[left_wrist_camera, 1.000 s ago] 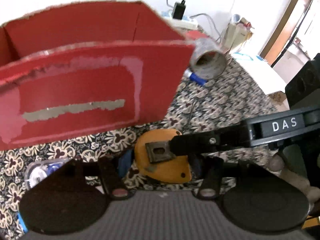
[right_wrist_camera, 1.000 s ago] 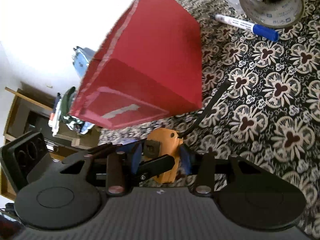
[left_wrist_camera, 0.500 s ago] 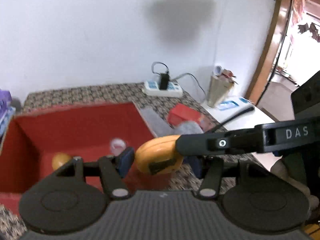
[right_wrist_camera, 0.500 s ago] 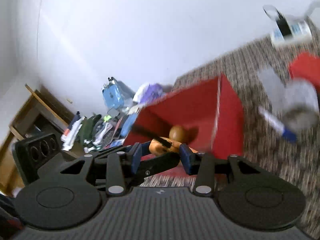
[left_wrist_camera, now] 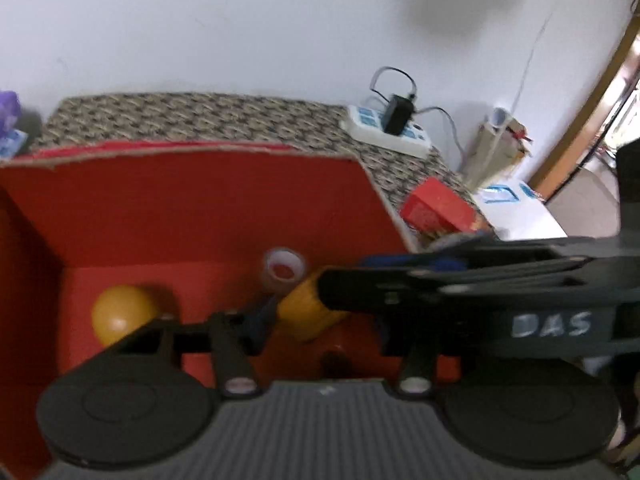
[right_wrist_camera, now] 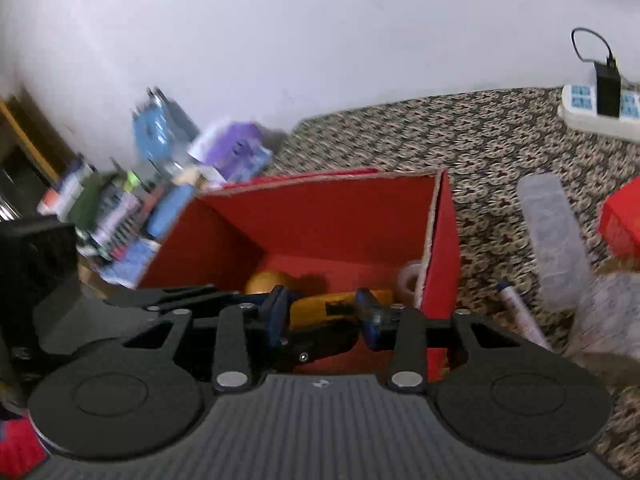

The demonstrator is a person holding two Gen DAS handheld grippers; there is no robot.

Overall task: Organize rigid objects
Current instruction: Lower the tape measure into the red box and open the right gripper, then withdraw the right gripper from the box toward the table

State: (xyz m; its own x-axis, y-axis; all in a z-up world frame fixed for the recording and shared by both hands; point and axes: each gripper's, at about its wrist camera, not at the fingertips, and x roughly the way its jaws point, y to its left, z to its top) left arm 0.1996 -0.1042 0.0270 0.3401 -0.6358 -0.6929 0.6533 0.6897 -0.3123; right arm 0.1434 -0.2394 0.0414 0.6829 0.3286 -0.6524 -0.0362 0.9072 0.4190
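An orange tape measure hangs over the open red cardboard box. Both grippers have it between their blue pads, and both sets of jaws are closing on it. My left gripper shows one pad against the orange body; the other pad is hidden behind the right gripper's black arm, which crosses in from the right. My right gripper clamps it from both sides. On the box floor lie a yellow ball and a small clear tape roll.
On the patterned cloth to the right of the box lie a blue-capped marker, a clear plastic case, a jar and a small red box. A power strip sits by the wall. Cluttered packages stand left of the box.
Both grippers have lifted the tape measure off the cloth in front of the box and carried it over the box's open top. The right wrist has rolled upright.
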